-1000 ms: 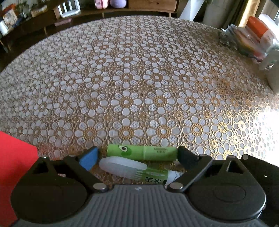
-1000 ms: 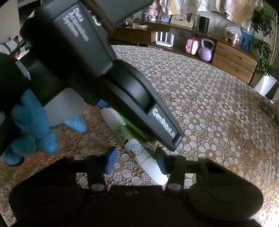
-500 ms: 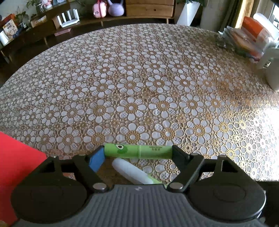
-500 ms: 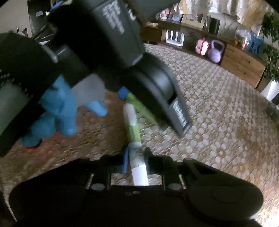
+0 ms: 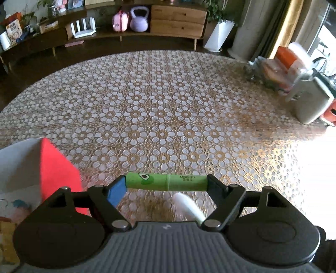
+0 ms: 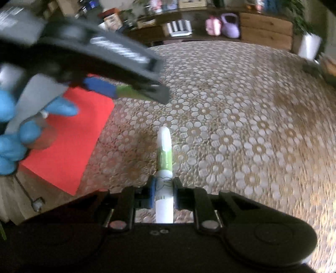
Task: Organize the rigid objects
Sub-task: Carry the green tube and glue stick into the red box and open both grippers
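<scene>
A short green cylindrical tube with an avocado print (image 5: 167,181) is sitting crosswise between the fingertips of the left gripper (image 5: 167,184), its two ends pressed against the blue pad on one side and the black finger on the other, so that claw is standing fairly wide yet clamped on the tube end to end. The tube is hanging above the floral lace tablecloth (image 5: 168,117) rather than lying on it.

A slim white pen-shaped tube with a green label band and a rabbit drawing (image 6: 164,168) is being pinched near its rear end by the right gripper (image 6: 163,192), whose fingers are drawn in to a narrow gap around it; the rounded white tip is pointing forward over the cloth. In the left wrist view the same white tip (image 5: 188,206) is showing blurred just below the green tube.

In the right wrist view the left gripper is appearing up and to the left, blurred, with a blue-gloved hand (image 6: 12,134) gripping its handle. A flat red sheet (image 6: 69,138) is lying on the table beneath that hand. At the far right edge of the table a pile of packaged goods (image 5: 279,69) is sitting beside a white container (image 5: 310,103). Beyond the table a lilac kettlebell (image 5: 139,20) is resting on a low wooden shelf unit (image 5: 178,20).
</scene>
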Demonstrator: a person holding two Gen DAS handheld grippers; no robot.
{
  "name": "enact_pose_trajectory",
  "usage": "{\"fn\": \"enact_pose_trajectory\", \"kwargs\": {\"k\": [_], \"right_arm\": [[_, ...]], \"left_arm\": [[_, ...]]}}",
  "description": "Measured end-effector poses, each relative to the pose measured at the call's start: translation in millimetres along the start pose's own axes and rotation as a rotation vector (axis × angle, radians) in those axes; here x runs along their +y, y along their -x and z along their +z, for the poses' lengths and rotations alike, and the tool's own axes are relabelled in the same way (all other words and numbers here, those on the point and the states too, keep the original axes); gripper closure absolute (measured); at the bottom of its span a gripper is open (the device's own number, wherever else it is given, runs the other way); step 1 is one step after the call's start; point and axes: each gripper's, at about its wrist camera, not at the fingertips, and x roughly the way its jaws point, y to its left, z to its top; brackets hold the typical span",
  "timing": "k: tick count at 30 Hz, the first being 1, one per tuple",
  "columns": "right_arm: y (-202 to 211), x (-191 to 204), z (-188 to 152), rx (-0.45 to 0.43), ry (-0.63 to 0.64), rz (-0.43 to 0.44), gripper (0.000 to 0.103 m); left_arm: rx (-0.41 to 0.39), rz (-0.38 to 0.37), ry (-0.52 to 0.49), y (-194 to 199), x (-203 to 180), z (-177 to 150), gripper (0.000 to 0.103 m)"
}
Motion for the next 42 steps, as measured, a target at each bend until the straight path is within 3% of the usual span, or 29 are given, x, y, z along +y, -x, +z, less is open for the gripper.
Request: {"fn": "enact_pose_trajectory", "kwargs": {"k": [7, 20, 31, 42], "right_arm": [[40, 18, -3, -0.032, -0.04, -0.04, 0.087], [91, 88, 8, -0.091, 0.001, -0.084, 0.087], [92, 153, 31, -0.125, 0.045, -0.033, 0.087], [55, 204, 53, -0.101, 0.081, 0.013, 0.087]], "left_arm": [[-0.053, -0.013, -0.028, 60, 12, -17, 0.022], [-0.136, -0.009, -0.017, 159, 67, -56, 0.022], [-0.181, 0.045, 0.016, 198, 135, -82, 0.022], [-0.183, 0.08, 0.006, 204, 192, -97, 0.022]]}}
